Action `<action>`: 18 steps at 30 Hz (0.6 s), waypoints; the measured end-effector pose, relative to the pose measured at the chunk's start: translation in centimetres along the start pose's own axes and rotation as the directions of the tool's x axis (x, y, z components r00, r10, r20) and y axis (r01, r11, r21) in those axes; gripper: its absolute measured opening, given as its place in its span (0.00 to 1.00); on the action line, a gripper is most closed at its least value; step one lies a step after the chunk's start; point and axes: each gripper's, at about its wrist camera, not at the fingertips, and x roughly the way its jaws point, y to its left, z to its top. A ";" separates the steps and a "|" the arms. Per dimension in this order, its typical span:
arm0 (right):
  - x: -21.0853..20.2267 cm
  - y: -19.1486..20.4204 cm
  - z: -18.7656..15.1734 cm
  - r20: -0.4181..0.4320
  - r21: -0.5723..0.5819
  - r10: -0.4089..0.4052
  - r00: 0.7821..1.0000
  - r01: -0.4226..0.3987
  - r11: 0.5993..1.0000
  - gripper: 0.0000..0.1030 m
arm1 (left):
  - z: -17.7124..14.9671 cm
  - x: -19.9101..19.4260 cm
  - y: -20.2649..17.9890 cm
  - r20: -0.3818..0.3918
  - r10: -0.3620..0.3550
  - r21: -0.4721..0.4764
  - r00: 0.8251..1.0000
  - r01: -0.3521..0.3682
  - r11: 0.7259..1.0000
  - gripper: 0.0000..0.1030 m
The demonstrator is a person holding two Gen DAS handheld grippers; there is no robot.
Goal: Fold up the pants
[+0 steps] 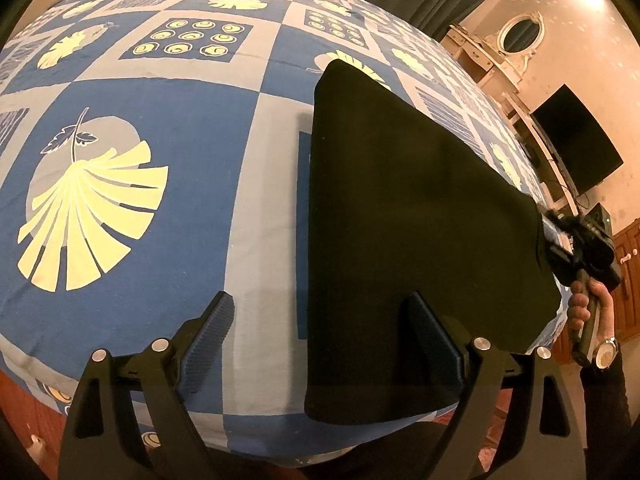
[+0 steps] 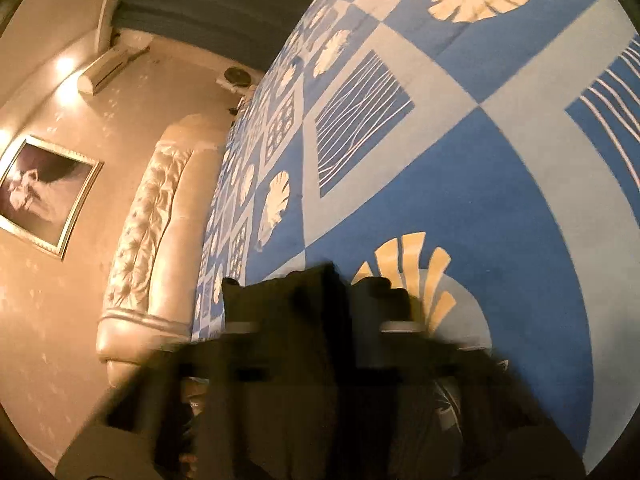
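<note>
**Operator:** Work surface is a bed covered with a blue, grey and cream patchwork bedsheet (image 1: 192, 120) printed with fan-shaped leaves and rings. Beyond it, in the left wrist view: beige wallpaper, an oval white-framed mirror (image 1: 521, 34) and a black flat screen (image 1: 576, 140). Confirm position of the garment.

**Inspector:** Confirmed. The black fabric pants (image 1: 400, 220) lie folded into a long tapering panel on the sheet, right of centre in the left wrist view. The wide end is at the near edge of the bed; the narrow end points away across the bed. The surface of the panel looks smooth.

**Operator:** Status of the left gripper (image 1: 324, 340)?

**Inspector:** Its two black ribbed fingers stand wide apart and hold nothing. The left finger is over bare sheet; the right finger overlaps the near part of the pants. Contact cannot be determined.

**Operator:** Status of the right gripper (image 1: 550, 236)?

**Inspector:** In the left wrist view it sits at the right-hand edge of the pants, held by a hand (image 1: 588, 308) wearing a silver wristwatch (image 1: 605, 354). In its own view the fingers are heavily blurred, with dark cloth bunched between them; they appear clamped on the pants. That view also shows a cream tufted headboard (image 2: 160, 224), a framed picture (image 2: 40, 196) and a wall-mounted air conditioner (image 2: 108, 68).
</note>
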 end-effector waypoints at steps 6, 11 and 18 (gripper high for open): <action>0.0 -1.3 -0.1 0.009 0.011 -0.087 0.996 0.087 0.996 0.08 | -0.1 0.1 0.0 -0.001 -0.017 0.000 1.000 0.017 1.000 0.85; -0.8 -2.7 -0.2 0.028 0.097 -0.022 0.999 0.020 0.995 0.36 | 0.3 -0.2 0.5 0.001 -0.028 -0.023 1.000 0.028 0.999 0.85; -1.8 -5.5 -0.7 -0.019 0.157 0.045 0.999 -0.042 0.987 0.76 | 2.5 -1.5 2.2 0.069 -0.116 -0.079 0.991 0.121 0.990 0.85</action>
